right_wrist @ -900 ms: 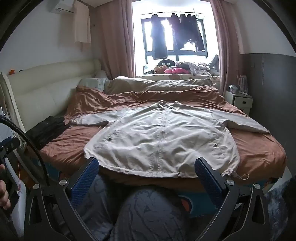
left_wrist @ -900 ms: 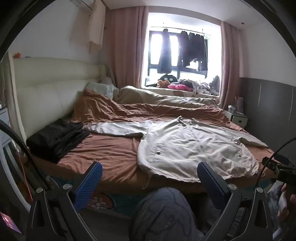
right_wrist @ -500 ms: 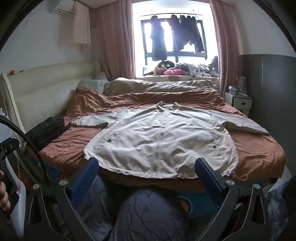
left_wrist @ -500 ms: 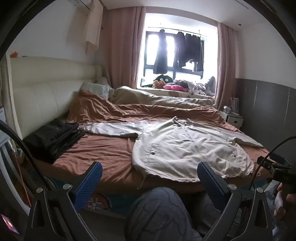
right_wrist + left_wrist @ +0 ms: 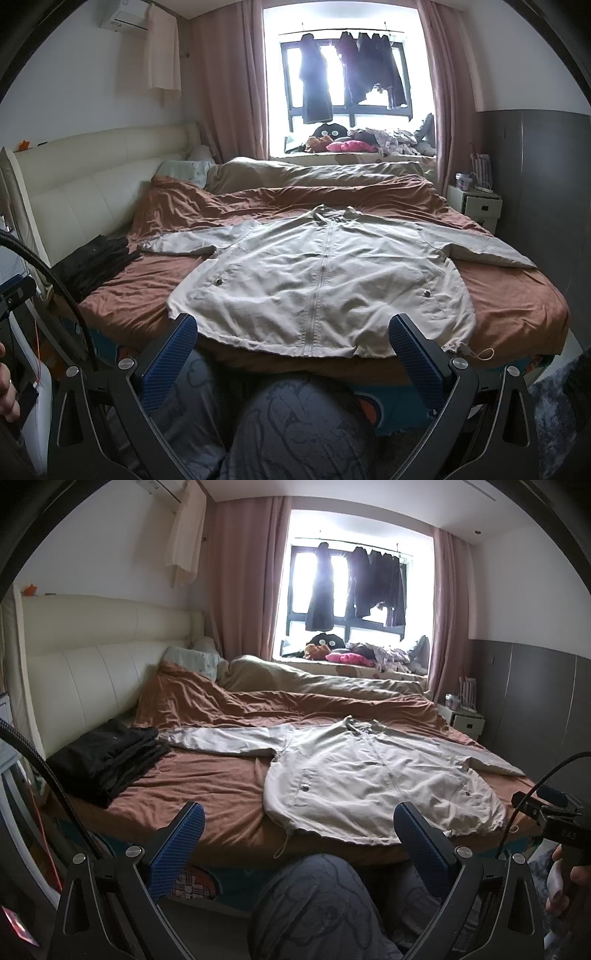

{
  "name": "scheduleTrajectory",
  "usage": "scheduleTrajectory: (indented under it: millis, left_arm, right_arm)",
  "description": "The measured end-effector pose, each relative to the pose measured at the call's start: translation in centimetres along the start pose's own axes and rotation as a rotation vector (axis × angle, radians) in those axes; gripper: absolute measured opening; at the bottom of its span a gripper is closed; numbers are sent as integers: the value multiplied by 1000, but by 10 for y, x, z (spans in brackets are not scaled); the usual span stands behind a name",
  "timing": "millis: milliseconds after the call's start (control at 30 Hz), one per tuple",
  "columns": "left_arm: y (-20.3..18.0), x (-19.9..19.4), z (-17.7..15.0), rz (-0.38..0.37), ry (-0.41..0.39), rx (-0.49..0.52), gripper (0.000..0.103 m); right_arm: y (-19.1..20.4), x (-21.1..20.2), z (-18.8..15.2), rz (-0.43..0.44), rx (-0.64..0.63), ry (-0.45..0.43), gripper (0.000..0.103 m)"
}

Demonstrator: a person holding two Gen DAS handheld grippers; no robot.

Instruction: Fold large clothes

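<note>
A large beige zip jacket (image 5: 321,280) lies flat and face up on the brown bedsheet (image 5: 513,306), sleeves spread to both sides, hem at the near bed edge. It also shows in the left wrist view (image 5: 373,779), right of centre. My left gripper (image 5: 297,834) is open and empty, held off the near bed edge, left of the jacket's hem. My right gripper (image 5: 295,341) is open and empty, in front of the middle of the hem. Neither touches the cloth.
A stack of folded black clothes (image 5: 107,753) sits on the bed's left side by the cream headboard (image 5: 92,664). A rumpled brown duvet (image 5: 295,199) lies behind the jacket. A white nightstand (image 5: 476,206) stands at the right. The person's knee (image 5: 303,428) is below the grippers.
Both grippers have shifted slightly; in the left wrist view the jacket sits a little further right and lower. Both stay open and empty.
</note>
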State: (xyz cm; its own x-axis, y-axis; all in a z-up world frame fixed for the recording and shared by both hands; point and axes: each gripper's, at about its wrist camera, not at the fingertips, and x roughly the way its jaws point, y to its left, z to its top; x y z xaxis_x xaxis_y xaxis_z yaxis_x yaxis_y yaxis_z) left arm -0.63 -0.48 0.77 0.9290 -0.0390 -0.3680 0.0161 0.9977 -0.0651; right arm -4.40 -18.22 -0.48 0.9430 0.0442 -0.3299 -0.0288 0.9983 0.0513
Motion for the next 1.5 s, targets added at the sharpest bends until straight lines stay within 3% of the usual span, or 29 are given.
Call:
scheduleTrajectory:
  millis: [1500]
  left_arm:
    - [-3, -11, 7, -12, -27, -5, 103]
  right_arm:
    - [5, -3, -1, 1, -15, -11, 103]
